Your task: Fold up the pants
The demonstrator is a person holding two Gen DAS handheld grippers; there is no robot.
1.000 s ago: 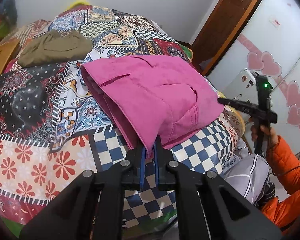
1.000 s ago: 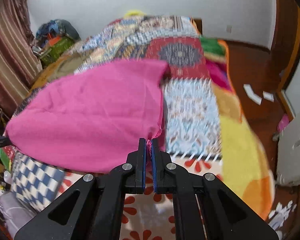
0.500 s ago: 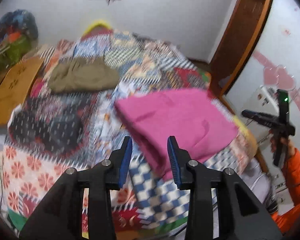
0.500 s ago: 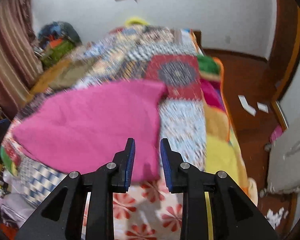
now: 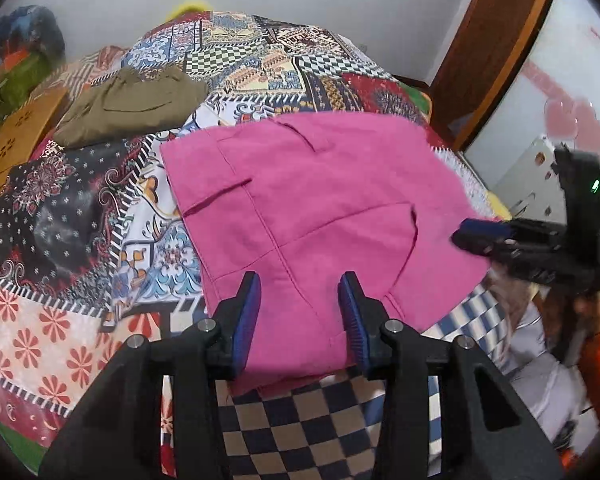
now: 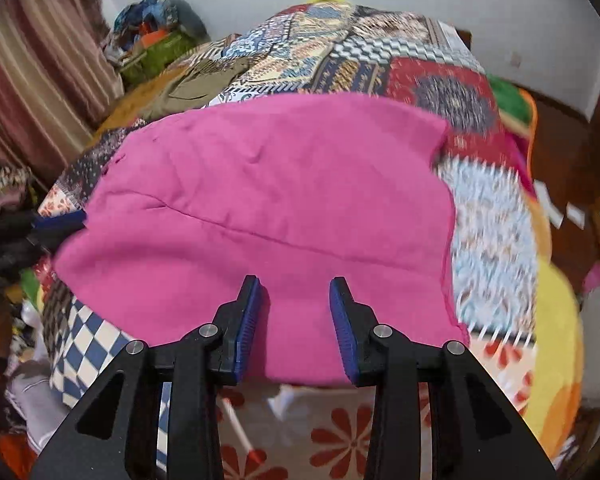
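The pink pants (image 5: 308,216) lie folded on the patchwork bedspread (image 5: 60,208), pockets up, near the bed's front corner. My left gripper (image 5: 299,312) is open, its blue pads over the near edge of the pants, holding nothing. My right gripper (image 6: 295,312) is open over the opposite near edge of the pants (image 6: 268,208), also empty. The right gripper shows in the left wrist view (image 5: 484,236) at the pants' right edge. The left gripper's blue tip shows in the right wrist view (image 6: 56,222) at the pants' left edge.
Folded olive pants (image 5: 136,108) lie further back on the bed, also seen in the right wrist view (image 6: 196,88). A wooden board (image 5: 16,140) lies at the left. A wooden door frame (image 5: 496,48) and white appliance (image 5: 536,176) stand right. A striped curtain (image 6: 40,72) hangs left.
Both grippers were shut on the edges of the pink pants; they have opened and let go, and the pants now lie flat. Both have drawn back slightly.
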